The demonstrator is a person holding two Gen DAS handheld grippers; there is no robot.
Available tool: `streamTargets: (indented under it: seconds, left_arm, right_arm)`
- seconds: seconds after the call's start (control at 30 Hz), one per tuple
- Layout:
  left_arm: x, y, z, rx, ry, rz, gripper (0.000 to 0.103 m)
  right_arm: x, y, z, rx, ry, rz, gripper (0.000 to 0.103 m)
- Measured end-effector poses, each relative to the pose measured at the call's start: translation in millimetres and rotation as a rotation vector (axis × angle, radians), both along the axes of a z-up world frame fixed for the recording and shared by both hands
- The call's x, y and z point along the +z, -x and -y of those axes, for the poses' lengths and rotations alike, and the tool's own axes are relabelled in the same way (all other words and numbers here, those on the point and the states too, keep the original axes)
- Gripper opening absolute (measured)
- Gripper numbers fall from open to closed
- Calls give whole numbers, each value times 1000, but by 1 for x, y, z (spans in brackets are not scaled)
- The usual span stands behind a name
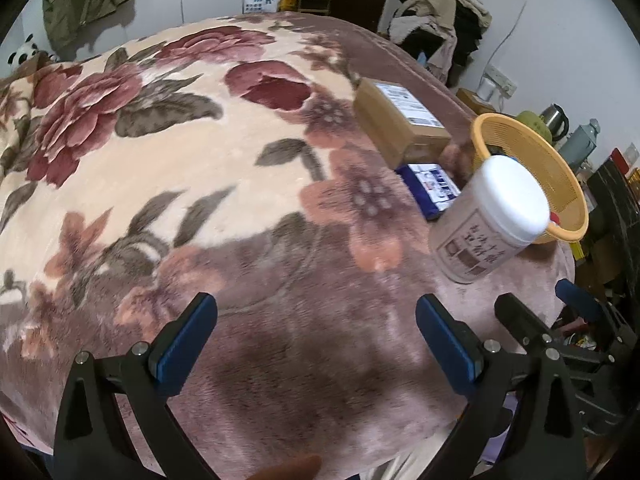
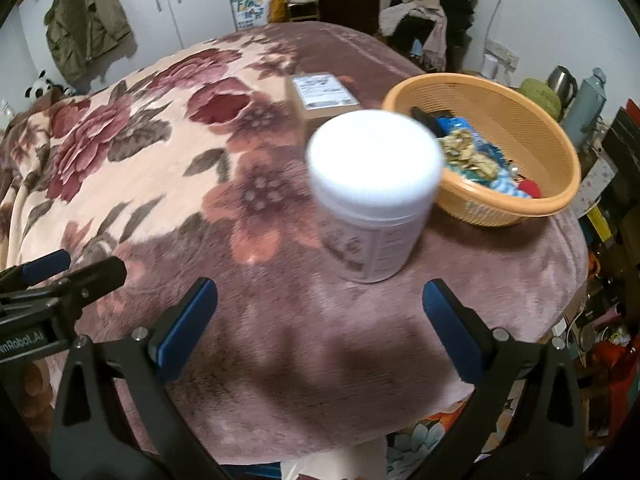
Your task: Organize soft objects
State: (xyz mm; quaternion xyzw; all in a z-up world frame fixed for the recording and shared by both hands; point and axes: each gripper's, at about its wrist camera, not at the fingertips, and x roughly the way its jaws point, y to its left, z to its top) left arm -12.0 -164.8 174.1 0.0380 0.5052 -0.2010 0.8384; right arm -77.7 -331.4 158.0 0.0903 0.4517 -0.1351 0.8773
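Both the left gripper [image 1: 316, 320] and right gripper [image 2: 320, 306] gape empty; the white-capped jar [image 2: 372, 200] looks rigid and slick, best gripped mid-body.

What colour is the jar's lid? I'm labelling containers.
White; the jar lid shows best in the right wrist view.

A bed draped in a floral plush blanket [image 1: 168, 152] carries a white-lidded jar [image 2: 376, 200], orange basket [image 2: 560, 168], cardboard box [image 1: 400, 124] and blue packet [image 1: 432, 188]

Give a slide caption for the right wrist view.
Open right tongs face a white-lidded jar beside an orange basket.
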Motion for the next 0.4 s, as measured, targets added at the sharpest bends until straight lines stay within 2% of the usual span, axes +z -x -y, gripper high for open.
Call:
streamTargets:
  seconds: [0.4]
  left_arm:
    - [-30, -11, -56, 68, -1, -31, 100]
  right_arm:
    - [-25, -19, -51, 76, -4, -40, 103]
